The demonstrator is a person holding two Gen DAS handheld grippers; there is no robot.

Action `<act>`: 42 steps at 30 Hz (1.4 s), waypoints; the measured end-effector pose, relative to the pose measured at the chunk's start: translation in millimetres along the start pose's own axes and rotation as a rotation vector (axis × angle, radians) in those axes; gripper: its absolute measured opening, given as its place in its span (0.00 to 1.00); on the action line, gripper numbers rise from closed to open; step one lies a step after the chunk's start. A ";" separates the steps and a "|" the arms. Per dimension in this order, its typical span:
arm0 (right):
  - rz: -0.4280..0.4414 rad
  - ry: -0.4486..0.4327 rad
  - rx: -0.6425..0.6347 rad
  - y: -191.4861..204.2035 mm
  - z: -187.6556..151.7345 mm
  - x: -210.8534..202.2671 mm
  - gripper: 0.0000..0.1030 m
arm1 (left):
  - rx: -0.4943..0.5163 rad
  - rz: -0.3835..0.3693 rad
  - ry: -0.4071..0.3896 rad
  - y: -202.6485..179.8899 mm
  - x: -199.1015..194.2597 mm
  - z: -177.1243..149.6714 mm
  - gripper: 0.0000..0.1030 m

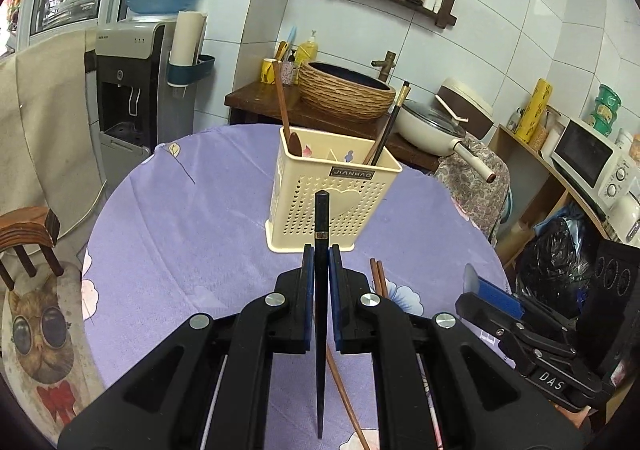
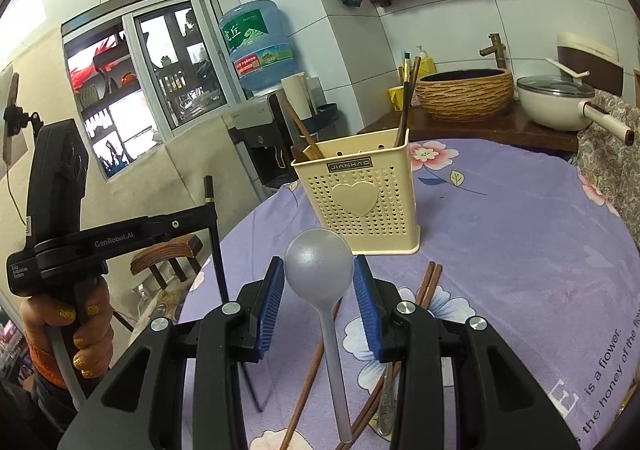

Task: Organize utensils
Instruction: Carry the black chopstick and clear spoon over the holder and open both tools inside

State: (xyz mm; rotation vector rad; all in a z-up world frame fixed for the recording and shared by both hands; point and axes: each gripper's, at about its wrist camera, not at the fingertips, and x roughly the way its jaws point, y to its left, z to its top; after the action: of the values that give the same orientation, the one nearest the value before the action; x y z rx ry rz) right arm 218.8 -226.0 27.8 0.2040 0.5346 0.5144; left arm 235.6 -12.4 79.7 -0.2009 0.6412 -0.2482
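**Caller:** Left gripper is being kept clenched on a black chopstick, which is being held upright between the blue pads, its blunt end sticking up past the fingertips.

**Partner:** And straight ahead of those jaws, the cream utensil holder is being shown standing on the purple floral tablecloth. A wooden spoon is being kept in its far-left compartment, dark chopsticks in its far-right one.

**Caller:** Right gripper is being held partly apart, with a translucent grey spoon being carried between the pads, bowl up and forward, handle trailing back beneath.

**Partner:** Whether the bowl's edges are being pressed by both pads cannot be told for certain, though the spoon is being kept off the cloth.

**Caller:** Below and just right of that gripper, brown chopsticks are being left lying on the cloth, near the holder's base.

**Partner:** Off to its left, the other gripper's handle is being gripped by a hand.
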 end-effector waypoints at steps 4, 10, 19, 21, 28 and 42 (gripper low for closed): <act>0.009 0.007 0.018 -0.6 5.2 3.7 0.34 | 0.002 -0.014 -0.001 0.1 -1.4 7.0 0.07; 0.017 0.006 0.002 6.8 17.9 10.6 0.34 | 0.029 -0.011 -0.021 -6.7 -4.9 21.6 0.07; -0.003 -0.008 -0.019 8.1 44.4 24.0 0.34 | 0.036 -0.024 -0.045 -13.1 -2.6 49.3 0.07; -0.004 -0.006 -0.015 6.2 50.3 27.2 0.34 | 0.039 -0.032 -0.045 -15.7 -1.1 56.5 0.07; -0.004 -0.109 -0.020 4.5 99.1 17.4 0.34 | 0.045 -0.056 -0.089 -26.4 -9.1 99.6 0.07; -0.158 -0.353 -0.067 5.6 208.6 74.5 0.34 | 0.028 0.100 -0.237 -46.0 -1.7 217.2 0.07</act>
State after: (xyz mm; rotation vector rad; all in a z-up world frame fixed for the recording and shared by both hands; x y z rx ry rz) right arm 382.7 -193.9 173.4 0.1818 0.1871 0.3314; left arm 359.5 -32.3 262.8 -0.1675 0.4113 -0.1343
